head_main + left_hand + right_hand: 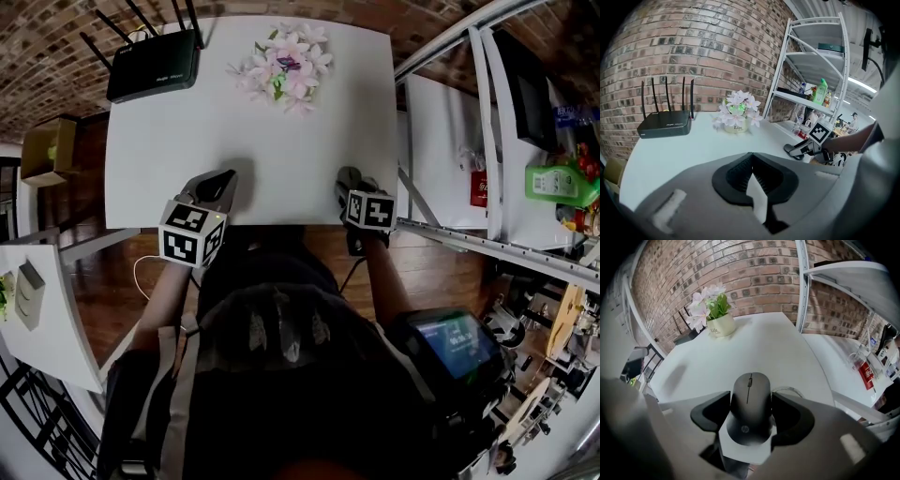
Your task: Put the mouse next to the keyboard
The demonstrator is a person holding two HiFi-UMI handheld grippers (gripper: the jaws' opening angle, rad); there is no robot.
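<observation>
Mouse (pixel 749 404), black, smooth, oval plastic w/ a scroll wheel on top, sits in the right tool (pixel 750 422). The two dark jaws are part open, just as wide as the mouse, and press on its two sides. The wheel end points away, out over the white flat-top desk (pixel 187 141). In the head view the right tool (pixel 352 184) is at the near edge of the desk, on the right side.

The left tool (pixel 751 157) has its jaw tips closed together w/ nothing btw them. It is low over the near edge too, on the left, well apart from the right one.

Far back on the desk are a black box router w/ thin stick antennas (pixel 155 64) and a small cream pot of pink and white flowers (pixel 284 67).

No keyboard shows in any view, so I can't say where the goal spot is.

Step, I think: the mouse is gripped and being carried; the put-down isn't done yet.

Next move needs: find the keyboard first, bring the mouse just beside it, lower it flat on the desk, then open the jaws wider and pull straight back so it doesn't slide.
</observation>
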